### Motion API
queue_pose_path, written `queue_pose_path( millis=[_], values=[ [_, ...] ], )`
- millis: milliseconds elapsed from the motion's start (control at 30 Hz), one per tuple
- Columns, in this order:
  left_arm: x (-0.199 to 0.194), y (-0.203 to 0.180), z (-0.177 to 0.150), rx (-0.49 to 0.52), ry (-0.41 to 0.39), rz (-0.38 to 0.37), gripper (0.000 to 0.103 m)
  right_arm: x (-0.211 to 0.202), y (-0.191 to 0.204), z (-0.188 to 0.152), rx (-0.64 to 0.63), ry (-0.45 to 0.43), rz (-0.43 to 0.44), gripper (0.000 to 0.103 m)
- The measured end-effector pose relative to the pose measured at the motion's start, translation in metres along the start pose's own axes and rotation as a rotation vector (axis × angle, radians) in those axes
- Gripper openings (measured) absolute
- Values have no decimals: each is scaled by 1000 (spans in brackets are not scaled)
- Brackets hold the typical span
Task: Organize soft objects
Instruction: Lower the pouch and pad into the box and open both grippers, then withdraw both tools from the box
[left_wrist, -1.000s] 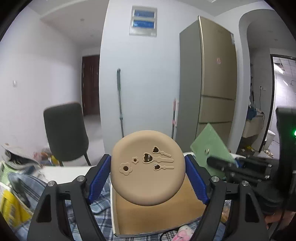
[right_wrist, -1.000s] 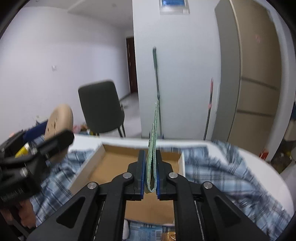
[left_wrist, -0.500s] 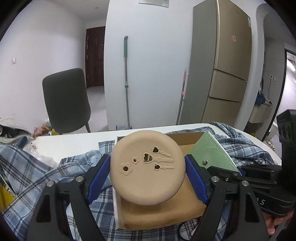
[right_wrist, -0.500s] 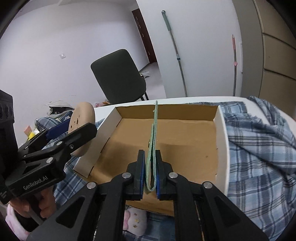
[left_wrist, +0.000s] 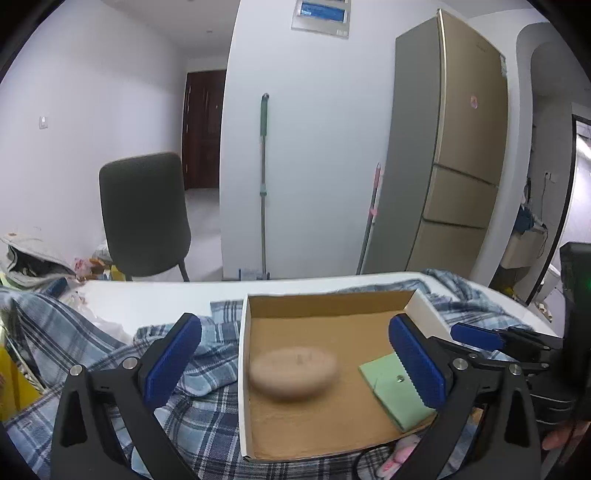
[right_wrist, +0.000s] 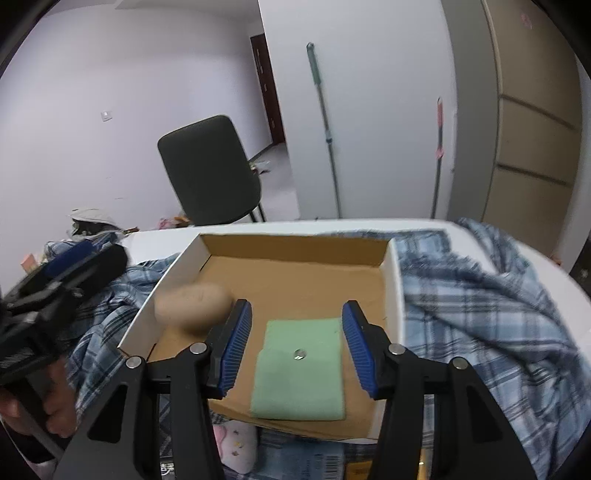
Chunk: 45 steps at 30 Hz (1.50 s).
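Observation:
A shallow cardboard box (left_wrist: 255, 325) (right_wrist: 177, 269) lies on a plaid cloth. Blurred with motion, a tan round cushion (left_wrist: 293, 373) (right_wrist: 192, 304) is inside the box at its left. A folded green cloth (left_wrist: 388, 387) (right_wrist: 301, 369) lies flat in the box at the near right. My left gripper (left_wrist: 295, 363) hovers above the box with its jaws opening wide, nothing pressed between them. Over the green cloth, my right gripper (right_wrist: 297, 345) has its jaws opening, and the pads stand clear of the cloth.
A blue plaid cloth (left_wrist: 177, 391) (right_wrist: 480, 314) covers the white table (left_wrist: 155, 299). A pink soft toy (right_wrist: 236, 443) lies by the box's near edge. Behind the table stand a dark chair (left_wrist: 144, 218), a mop (left_wrist: 264, 177) and a fridge (left_wrist: 454, 155).
Both grippers opened and sank toward the box. The tan cushion dropped from the left gripper into the box. The green cloth left the right gripper and now lies flat in the box.

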<state>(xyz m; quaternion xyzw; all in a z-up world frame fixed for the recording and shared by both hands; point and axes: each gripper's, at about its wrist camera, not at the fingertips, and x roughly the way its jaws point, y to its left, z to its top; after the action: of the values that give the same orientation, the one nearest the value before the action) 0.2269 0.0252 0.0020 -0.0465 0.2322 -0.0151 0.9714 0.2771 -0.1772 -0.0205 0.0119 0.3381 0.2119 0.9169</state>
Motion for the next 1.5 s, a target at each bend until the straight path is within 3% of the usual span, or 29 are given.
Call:
queue_pose_path(
  millis=[167,433,533,600,633,767,967,1267,1500],
  values=[
    [-37,-14,16,51,-101,14,103,-28,4,11,-21,-69,-22,55],
    [-103,-21,34,51,-210,-11,103,-91,22,24,-80,-200,-38,65],
    [-129,-24,35,57,-252,-5,103,-115,27,23,-105,-251,-46,77],
    [-143,-26,33,64,-269,7,103,-131,32,19,-125,-284,-55,100],
    [-151,-27,29,68,-277,10,103,-139,34,15,-136,-303,-64,103],
    [-172,-27,13,68,-281,12,103,-161,34,-3,-154,-350,-91,103],
    [-181,-23,-16,32,-225,-16,103,-173,22,-34,-90,-339,-73,103],
    [-169,-7,-61,-3,-204,1,103,-159,14,-80,-141,-369,-135,103],
    [-156,3,-77,-15,-199,6,103,-151,8,-87,-128,-352,-129,103]
  ],
)
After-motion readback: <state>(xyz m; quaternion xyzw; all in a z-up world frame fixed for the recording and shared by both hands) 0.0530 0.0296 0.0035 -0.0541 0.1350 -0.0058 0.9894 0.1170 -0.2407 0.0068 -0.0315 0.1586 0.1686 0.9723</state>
